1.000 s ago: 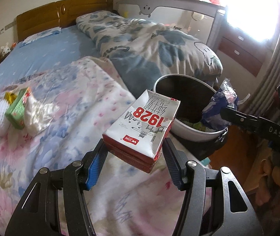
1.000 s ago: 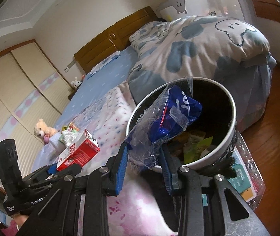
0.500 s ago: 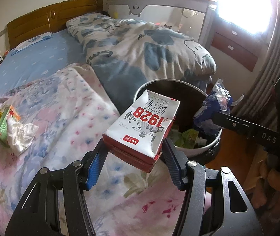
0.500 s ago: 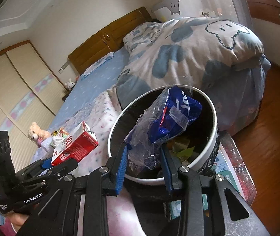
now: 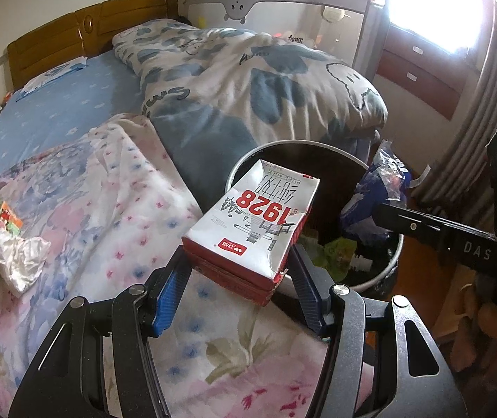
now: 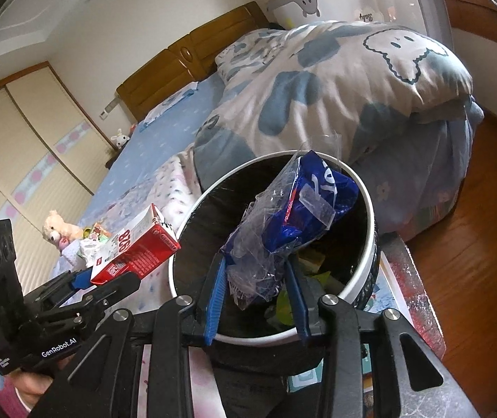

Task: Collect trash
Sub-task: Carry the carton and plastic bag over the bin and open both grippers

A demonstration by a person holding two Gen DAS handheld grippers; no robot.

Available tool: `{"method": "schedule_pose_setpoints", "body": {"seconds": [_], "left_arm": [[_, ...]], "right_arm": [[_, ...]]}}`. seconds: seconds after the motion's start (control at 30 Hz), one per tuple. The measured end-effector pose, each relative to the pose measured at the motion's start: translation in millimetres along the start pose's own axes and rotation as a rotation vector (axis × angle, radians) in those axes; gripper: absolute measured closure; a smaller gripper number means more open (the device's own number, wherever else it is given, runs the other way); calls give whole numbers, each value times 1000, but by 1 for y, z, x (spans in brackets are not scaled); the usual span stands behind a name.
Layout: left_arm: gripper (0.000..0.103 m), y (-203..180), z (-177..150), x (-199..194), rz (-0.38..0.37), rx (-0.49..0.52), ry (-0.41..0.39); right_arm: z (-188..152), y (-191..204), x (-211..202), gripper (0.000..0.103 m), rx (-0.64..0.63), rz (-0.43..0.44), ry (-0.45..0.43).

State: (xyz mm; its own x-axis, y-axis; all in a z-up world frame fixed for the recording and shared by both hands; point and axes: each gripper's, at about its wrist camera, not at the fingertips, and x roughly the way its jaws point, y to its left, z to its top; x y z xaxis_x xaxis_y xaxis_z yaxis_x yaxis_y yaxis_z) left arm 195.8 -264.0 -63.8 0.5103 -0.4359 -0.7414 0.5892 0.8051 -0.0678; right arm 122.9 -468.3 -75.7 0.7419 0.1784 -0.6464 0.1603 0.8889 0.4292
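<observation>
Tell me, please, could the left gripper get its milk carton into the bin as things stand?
Probably yes. The left gripper holds the milk carton at the bin rim, and the opening beneath looks free; the right gripper, jaws opening around its blue wrapper, hangs alongside.

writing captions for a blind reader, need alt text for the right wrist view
The right gripper, jaws opening, has a crumpled blue plastic wrapper between them over a round bin beside a bed. At left, the left gripper holds a red milk carton.
</observation>
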Motion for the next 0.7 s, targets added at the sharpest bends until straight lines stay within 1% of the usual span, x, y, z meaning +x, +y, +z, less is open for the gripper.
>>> {"method": "schedule_pose_setpoints", "body": {"seconds": [0.2, 0.33, 0.43, 0.47, 0.5, 0.63, 0.7], "left_arm": [[45, -3, 5, 10, -2, 3, 14], [45, -5, 8, 14, -27, 0, 26], [44, -5, 10, 16, -46, -11, 34], [44, -5, 10, 17, -49, -12, 34], [43, -5, 10, 17, -48, -14, 35], [38, 1, 5, 13, -48, -36, 31], [37, 6, -1, 10, -49, -52, 32]], "right_arm": [[5, -4, 7, 67, 5, -2, 13], [7, -8, 11, 65, 9, -8, 21], [9, -10, 14, 60, 13, -17, 27], [9, -11, 15, 53, 14, -26, 27], [10, -11, 15, 49, 15, -33, 26], [11, -14, 13, 45, 28, -40, 20], [10, -14, 10, 39, 34, -43, 13]]}}
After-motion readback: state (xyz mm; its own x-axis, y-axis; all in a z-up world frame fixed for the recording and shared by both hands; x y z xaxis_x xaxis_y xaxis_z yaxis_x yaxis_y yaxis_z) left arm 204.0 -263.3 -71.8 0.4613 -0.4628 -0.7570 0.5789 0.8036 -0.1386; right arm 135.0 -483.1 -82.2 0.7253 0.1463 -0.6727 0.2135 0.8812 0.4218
